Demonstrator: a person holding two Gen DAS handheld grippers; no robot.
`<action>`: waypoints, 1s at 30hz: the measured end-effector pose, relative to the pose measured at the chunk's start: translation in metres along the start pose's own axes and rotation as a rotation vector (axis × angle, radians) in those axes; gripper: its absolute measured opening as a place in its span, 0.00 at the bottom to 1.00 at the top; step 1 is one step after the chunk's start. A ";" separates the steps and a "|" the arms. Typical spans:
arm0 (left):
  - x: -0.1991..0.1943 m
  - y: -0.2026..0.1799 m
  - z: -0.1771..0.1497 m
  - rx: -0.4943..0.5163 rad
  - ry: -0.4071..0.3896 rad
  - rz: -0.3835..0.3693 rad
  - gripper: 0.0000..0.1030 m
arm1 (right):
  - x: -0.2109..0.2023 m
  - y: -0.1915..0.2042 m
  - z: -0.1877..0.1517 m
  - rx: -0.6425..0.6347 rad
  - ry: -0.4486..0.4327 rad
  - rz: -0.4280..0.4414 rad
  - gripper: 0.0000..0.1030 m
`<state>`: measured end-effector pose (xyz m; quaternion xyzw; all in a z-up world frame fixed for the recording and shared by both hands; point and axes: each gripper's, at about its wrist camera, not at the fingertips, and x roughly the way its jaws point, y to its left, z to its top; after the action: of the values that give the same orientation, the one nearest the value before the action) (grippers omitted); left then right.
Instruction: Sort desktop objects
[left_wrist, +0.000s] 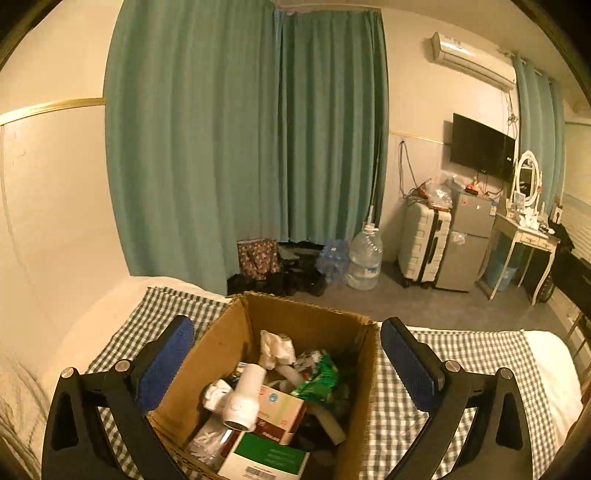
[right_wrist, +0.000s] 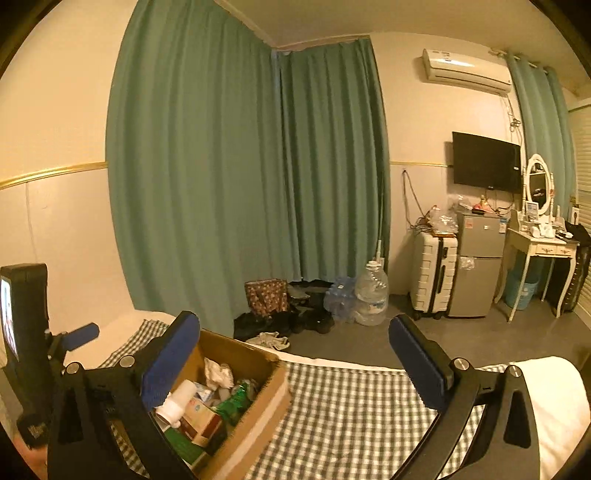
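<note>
Teal curtains (left_wrist: 243, 147) back a bed under a green-and-white checked cloth (right_wrist: 351, 413), where an open brown cardboard box (left_wrist: 225, 354) holds a white plastic bottle (left_wrist: 245, 398), cartons and green packets. Left gripper (left_wrist: 286, 365) hangs spread wide above the box, grasping nothing. Right gripper (right_wrist: 295, 362), likewise released, hovers over the cloth just beside the box.

The cardboard box (left_wrist: 221, 354) looks matt and rough at its torn edges. The checked cloth (right_wrist: 351, 413) under it is woven fabric. The white bottle (left_wrist: 245, 397) is smooth, slightly glossy plastic.
</note>
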<state>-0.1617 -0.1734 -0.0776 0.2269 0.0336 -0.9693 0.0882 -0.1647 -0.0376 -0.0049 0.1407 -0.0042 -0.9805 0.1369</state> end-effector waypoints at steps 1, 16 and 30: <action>-0.001 -0.003 0.001 -0.001 0.003 -0.005 1.00 | -0.004 -0.005 0.001 -0.001 0.002 -0.007 1.00; -0.038 -0.110 -0.001 0.108 -0.048 -0.120 1.00 | -0.062 -0.096 0.001 0.061 0.017 -0.160 1.00; -0.067 -0.184 -0.018 0.168 -0.087 -0.162 1.00 | -0.116 -0.179 -0.026 0.076 0.012 -0.272 1.00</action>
<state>-0.1290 0.0196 -0.0596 0.1878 -0.0331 -0.9816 -0.0086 -0.0986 0.1669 -0.0063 0.1512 -0.0215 -0.9883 -0.0028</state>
